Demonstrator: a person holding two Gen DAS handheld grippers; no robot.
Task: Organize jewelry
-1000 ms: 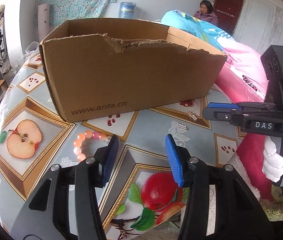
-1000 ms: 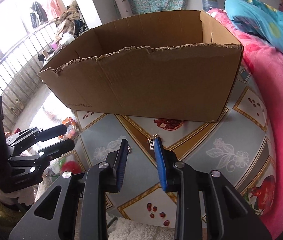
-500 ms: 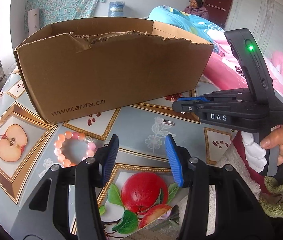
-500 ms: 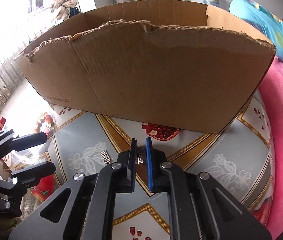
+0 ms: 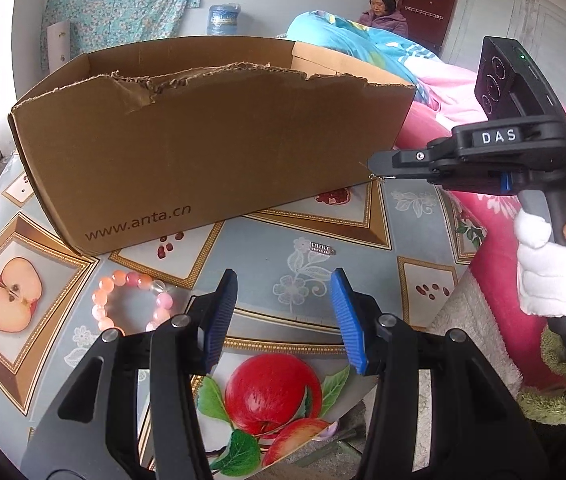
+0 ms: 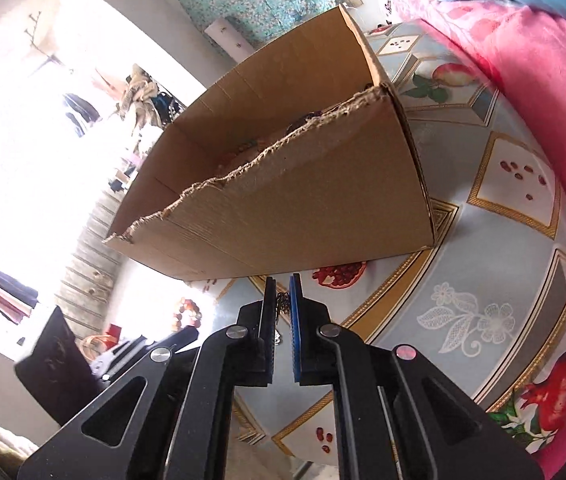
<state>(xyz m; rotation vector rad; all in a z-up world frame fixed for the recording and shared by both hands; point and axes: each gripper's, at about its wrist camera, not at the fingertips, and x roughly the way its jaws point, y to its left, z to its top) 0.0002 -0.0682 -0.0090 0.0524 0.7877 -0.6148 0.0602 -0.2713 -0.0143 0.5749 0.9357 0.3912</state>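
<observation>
Right gripper [image 6: 282, 308] is pinched nearly closed on a tiny metal earring [image 6: 281, 305], held off the table just at the near right corner of the cardboard box [image 5: 203, 148]. Left gripper [image 5: 281, 312] waits wide and empty, second earring [image 5: 321, 247] at its 12 o'clock, bead bracelet [image 5: 131, 302] at 9. These look featherlight, stiff and slippery, so I'd pinch the earring across its flat middle, the bracelet across one side.

A cardboard box [image 5: 203, 152] stands on the table [image 5: 267, 236], bead bracelet [image 5: 131, 300] and small clip [image 5: 321, 247] before it.
</observation>
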